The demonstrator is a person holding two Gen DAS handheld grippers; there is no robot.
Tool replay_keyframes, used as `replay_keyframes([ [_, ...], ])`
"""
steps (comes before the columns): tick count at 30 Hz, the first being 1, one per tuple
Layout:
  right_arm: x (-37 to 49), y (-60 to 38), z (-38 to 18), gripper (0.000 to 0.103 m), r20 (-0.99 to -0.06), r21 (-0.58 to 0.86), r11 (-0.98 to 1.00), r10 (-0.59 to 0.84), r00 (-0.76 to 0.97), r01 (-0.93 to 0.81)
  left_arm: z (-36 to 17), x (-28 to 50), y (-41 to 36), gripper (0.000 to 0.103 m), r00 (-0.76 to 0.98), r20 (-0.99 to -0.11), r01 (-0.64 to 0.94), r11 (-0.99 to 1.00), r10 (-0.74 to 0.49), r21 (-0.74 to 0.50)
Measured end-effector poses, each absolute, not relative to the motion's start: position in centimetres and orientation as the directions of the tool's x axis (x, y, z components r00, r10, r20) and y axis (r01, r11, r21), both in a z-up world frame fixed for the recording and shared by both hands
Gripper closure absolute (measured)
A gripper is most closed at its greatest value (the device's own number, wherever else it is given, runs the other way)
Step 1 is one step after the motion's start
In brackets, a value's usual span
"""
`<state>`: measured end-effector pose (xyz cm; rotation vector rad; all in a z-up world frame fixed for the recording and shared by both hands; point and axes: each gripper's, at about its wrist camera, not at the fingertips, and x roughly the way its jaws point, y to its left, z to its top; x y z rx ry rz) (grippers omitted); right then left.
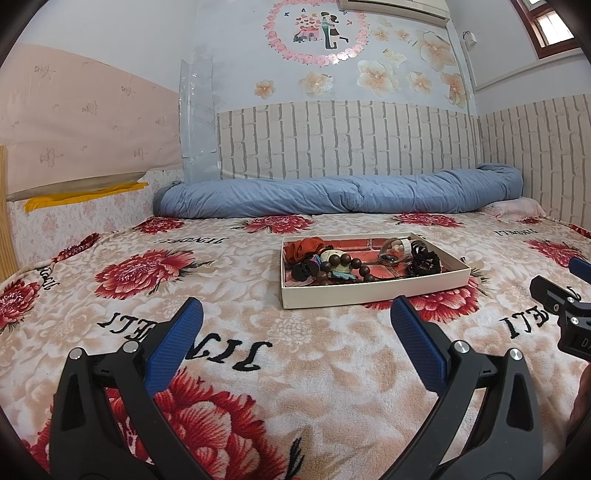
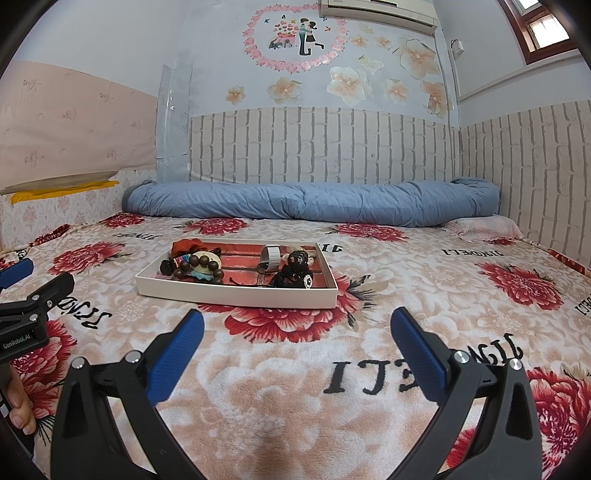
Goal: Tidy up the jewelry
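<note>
Already the shallow white tray (image 2: 236, 293) holds beads, scrunchies, clips.

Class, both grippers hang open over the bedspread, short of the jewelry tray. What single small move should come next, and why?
Probably ease the right gripper forward toward the white tray. Both it and the left gripper are open and hold nothing, while the wooden bead bracelet and other pieces lie jumbled in the tray, beyond reach.

Light: bright, even daylight, from the window (image 1: 550, 22) at upper right.
Shadows: soft and weak.
Glare: none strong.
Focus: sharp in both views.
Edges: strong fisheye bending, black corners.
</note>
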<state>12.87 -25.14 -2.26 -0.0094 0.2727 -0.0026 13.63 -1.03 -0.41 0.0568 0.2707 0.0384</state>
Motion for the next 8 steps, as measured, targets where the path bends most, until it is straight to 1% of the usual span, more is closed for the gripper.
replay_keyframes([
  [8, 12.87, -25.14, -2.26, 0.004, -0.27, -0.009, 1.0, -0.004, 0.963, 0.001, -0.38, 13.86, -0.71, 0.005, 0.957, -0.286, -0.027, 0.997, 0.046, 0.069],
])
